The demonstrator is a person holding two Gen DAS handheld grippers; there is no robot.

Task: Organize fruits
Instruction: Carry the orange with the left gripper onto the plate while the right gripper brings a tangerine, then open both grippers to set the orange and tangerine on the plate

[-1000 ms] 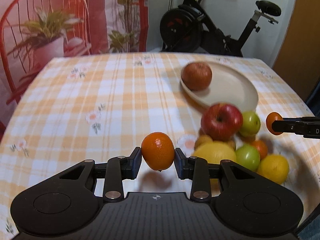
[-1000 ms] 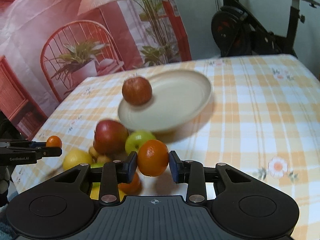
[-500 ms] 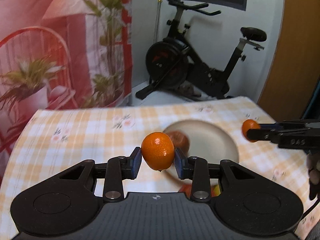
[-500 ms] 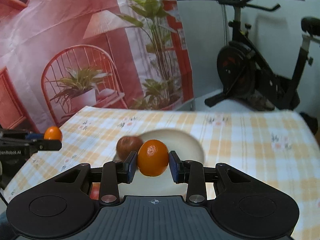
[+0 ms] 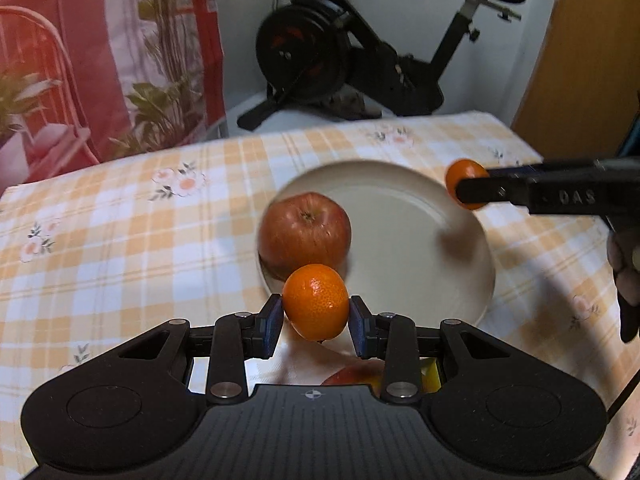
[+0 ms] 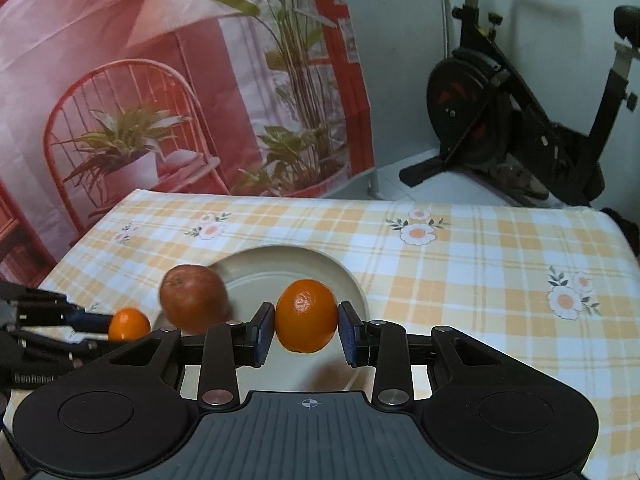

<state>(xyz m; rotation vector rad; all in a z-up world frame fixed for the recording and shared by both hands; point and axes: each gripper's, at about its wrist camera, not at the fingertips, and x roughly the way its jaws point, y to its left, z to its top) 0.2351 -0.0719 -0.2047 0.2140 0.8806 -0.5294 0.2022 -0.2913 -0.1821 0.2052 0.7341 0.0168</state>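
Both tongs have swung from the fruit pile to the cream plate within the last second. The left tongs clamp a mandarin over the plate's near rim, just in front of the red apple already lying there. The right tongs pinch a second mandarin above the plate's right side. Release looks like the next step. The pile is mostly hidden beneath the left tongs; the red-and-yellow sliver there is probably another apple.
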